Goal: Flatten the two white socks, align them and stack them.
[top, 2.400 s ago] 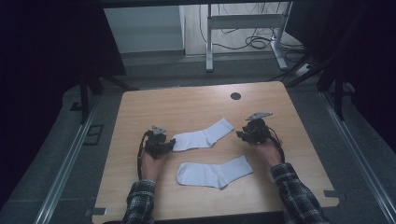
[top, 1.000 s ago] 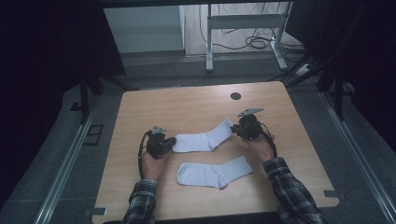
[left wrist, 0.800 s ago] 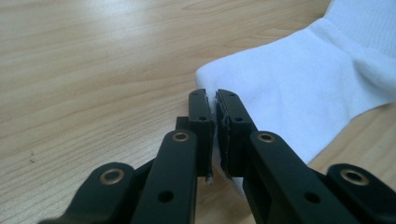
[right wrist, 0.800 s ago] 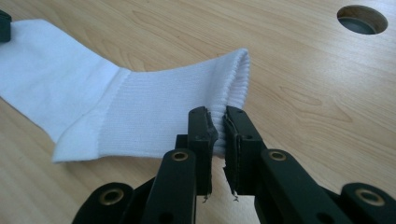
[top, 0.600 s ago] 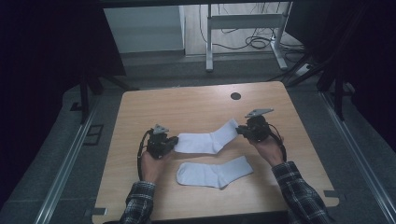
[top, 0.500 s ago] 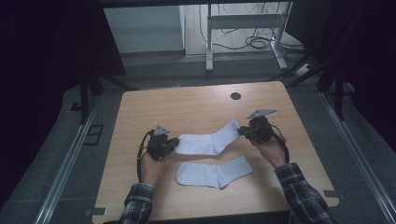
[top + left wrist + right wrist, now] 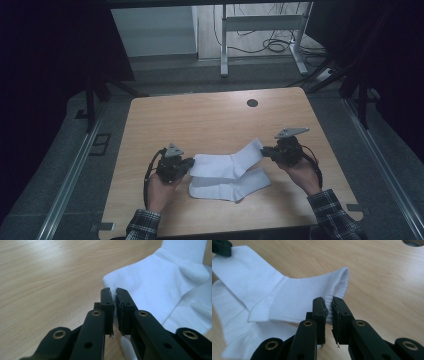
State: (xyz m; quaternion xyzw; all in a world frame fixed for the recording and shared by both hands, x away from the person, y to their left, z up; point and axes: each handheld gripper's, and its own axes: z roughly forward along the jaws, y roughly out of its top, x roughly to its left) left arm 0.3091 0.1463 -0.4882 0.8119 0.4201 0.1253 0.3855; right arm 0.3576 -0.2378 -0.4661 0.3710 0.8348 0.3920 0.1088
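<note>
two white socks on the wooden table (image 7: 210, 120), toward the near edge; upper sock (image 7: 227, 162) stretched between both grippers, lifted off the wood, partly over the lower sock (image 7: 230, 186); lower sock lies flat on the table, just under and slightly nearer the person.

left gripper (image 7: 189, 165): jaws clamped narrow on the toe end of the upper sock; in the left gripper view (image 7: 115, 296) fabric is pinched in the thin gap between the pads, rest of the sock (image 7: 160, 282) fanning away to the right, the other sock (image 7: 192, 312) under it.

right gripper (image 7: 265, 151): jaws clamped narrow on the ribbed cuff; in the right gripper view (image 7: 328, 306) the cuff edge sits between the pads, sock (image 7: 294, 300) running off to the left where the far gripper (image 7: 222, 247) holds its other end; lower sock (image 7: 229, 315) beneath.

round hole (image 7: 252, 103) in the table at the far side, well apart from the socks.
</note>
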